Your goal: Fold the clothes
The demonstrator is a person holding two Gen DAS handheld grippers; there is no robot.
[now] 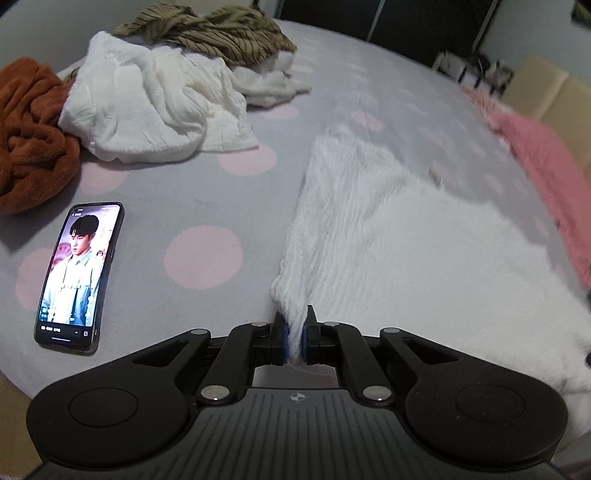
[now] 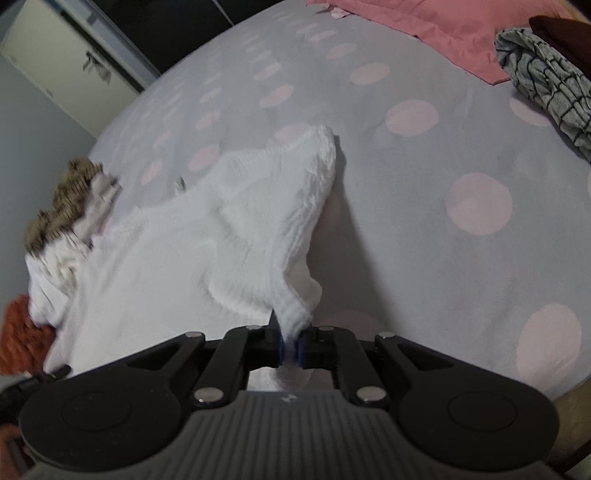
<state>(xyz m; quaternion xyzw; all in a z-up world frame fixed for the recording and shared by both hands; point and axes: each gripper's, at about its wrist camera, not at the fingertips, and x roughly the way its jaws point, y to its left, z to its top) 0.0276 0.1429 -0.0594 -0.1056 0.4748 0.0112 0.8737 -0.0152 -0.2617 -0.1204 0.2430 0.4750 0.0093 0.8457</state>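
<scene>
A white crinkled garment (image 1: 388, 221) lies spread on the grey bed sheet with pink dots (image 1: 177, 192). My left gripper (image 1: 294, 341) is shut on its near left corner, and the cloth rises bunched between the blue pads. In the right wrist view the same white garment (image 2: 229, 229) stretches off to the left, lifted into a ridge. My right gripper (image 2: 290, 349) is shut on another corner of it, with a fold of cloth hanging below the pads. Both corners are held a little above the sheet.
A lit phone (image 1: 79, 273) lies on the sheet at the left. Behind it sit a rust-brown towel (image 1: 33, 133), a second white garment (image 1: 155, 107) and a striped olive one (image 1: 210, 29). A pink cloth (image 1: 546, 166) lies at the right, a grey checked garment (image 2: 546, 81) beyond it.
</scene>
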